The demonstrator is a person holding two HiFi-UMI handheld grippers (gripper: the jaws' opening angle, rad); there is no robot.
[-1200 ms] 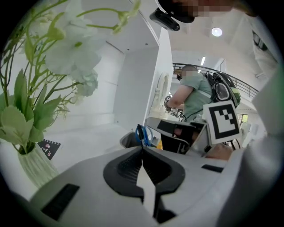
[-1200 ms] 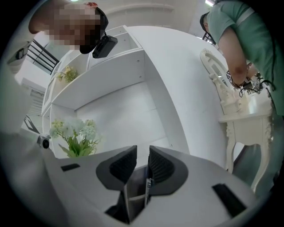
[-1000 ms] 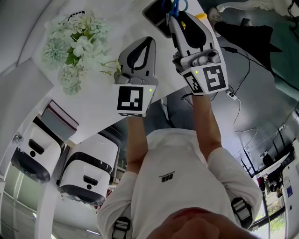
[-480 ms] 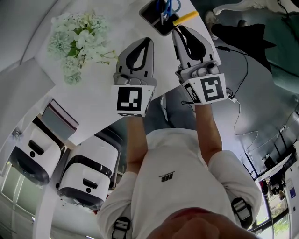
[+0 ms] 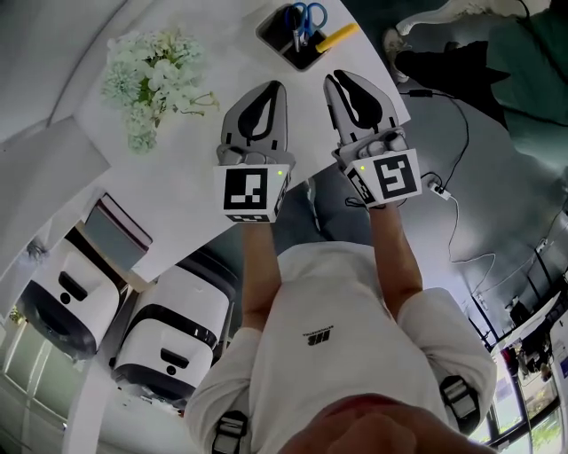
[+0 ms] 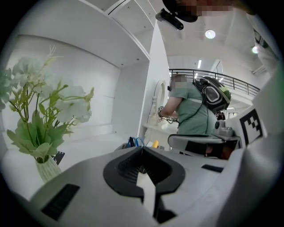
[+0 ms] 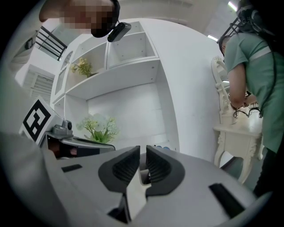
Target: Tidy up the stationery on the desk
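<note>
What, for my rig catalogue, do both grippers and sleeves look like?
The left gripper and right gripper are grey shells with black ribbed pads, each bearing a white cube with black square markers. The right's jaws have just been closing, empty. Short white shirt sleeves.

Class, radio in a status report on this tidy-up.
Left gripper shut, empty. Right gripper open, jaws just closing, empty. Scissors and marker in holder. Nothing blocking.

The table (image 5: 231,62) is finished smooth, matt white; the fingers (image 5: 280,124) are moulded in matt grey plastic and lined with ribbed black pads (image 7: 157,166).
</note>
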